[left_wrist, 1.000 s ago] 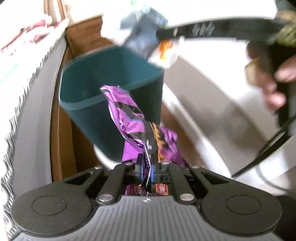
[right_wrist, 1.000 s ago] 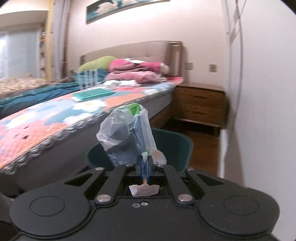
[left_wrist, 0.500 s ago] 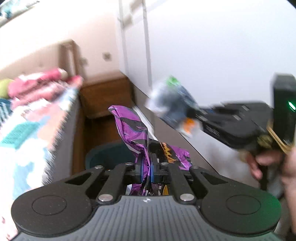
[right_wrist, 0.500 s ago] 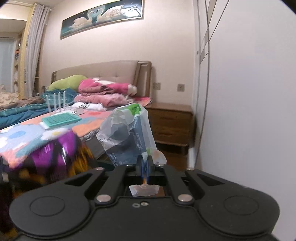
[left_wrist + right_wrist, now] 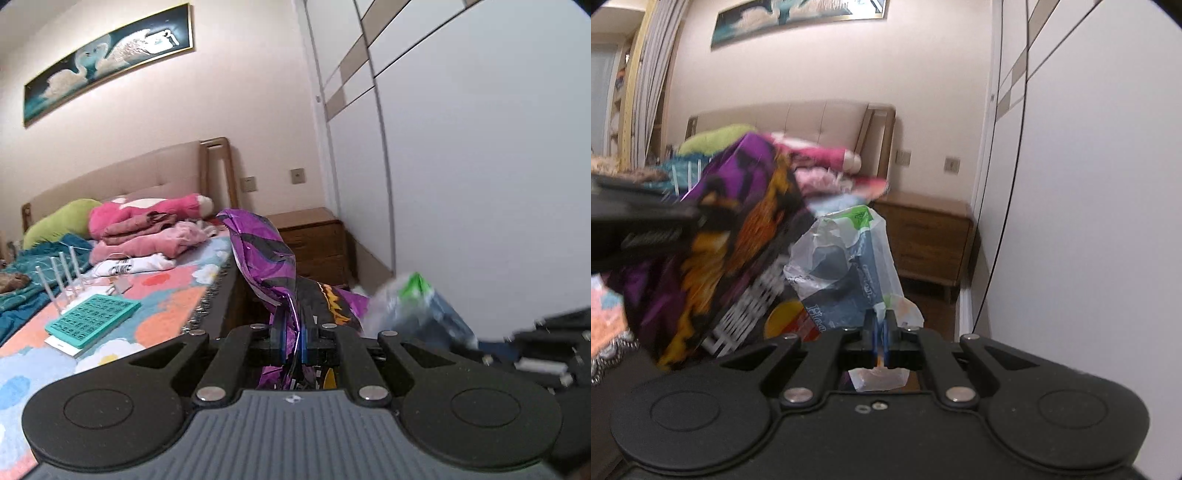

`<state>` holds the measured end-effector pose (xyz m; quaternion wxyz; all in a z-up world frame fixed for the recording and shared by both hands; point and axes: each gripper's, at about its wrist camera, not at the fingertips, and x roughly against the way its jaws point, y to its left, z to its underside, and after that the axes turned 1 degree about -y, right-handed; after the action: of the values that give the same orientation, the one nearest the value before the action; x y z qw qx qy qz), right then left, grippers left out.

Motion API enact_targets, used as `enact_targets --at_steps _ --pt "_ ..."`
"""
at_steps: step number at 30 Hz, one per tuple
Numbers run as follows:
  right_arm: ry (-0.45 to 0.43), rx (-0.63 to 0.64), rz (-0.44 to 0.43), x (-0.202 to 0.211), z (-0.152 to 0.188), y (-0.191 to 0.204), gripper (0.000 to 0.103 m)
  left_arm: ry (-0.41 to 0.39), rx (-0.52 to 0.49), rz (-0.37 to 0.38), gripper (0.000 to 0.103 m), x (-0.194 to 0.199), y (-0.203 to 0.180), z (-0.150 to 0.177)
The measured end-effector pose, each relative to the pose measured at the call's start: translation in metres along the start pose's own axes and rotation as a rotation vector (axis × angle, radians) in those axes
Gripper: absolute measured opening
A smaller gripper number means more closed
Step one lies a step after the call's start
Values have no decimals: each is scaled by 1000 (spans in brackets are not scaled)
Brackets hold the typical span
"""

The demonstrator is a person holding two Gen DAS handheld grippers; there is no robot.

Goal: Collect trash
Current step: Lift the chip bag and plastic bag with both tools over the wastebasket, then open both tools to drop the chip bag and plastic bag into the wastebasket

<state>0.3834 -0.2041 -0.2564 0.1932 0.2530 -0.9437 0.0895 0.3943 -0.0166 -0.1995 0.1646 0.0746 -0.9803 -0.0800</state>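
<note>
While pinching purple wrapper (image 5: 264,254) | left claw (image 5: 291,332) closed | right claw (image 5: 881,326) clamps clear wrapper (image 5: 846,266)

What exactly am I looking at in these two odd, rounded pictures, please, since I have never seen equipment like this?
No robot is here: a person carries a hand-held two-finger claw in each hand, and a wide-angle camera on each looks forward along its fingers. The black shape low in each picture is the claw's own body.

The left claw is shut on a crumpled purple snack wrapper. The right claw is shut on a clear and blue plastic bag. Each camera also catches the other claw's load, blurred.

The room is a bedroom. On the bed lie folded pink clothes, a green pillow and a teal tray. A wooden nightstand stands beside the bed, with a swan painting on the wall above.
</note>
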Motion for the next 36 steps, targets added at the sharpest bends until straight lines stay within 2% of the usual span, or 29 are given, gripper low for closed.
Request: enact_targets --at_steps 7,9,16,24,29,36 --pt "128 -7 -15 -44 25 15 2 97 7 -20 6 -39 -7 31" --pt "162 -9 -15 -54 31 20 2 127 18 -3 7 -47 -7 39" --pt "264 -7 -34 -75 54 31 2 222 56 -4 6 -72 -1 62" --pt "326 67 -35 -89 58 46 2 318 25 -13 6 -93 -4 83" --pt "343 106 -56 -94 58 51 5 389 -18 10 6 -102 -12 95" --pt "364 102 -78 -95 61 49 10 482 -14 47 7 -110 -15 113"
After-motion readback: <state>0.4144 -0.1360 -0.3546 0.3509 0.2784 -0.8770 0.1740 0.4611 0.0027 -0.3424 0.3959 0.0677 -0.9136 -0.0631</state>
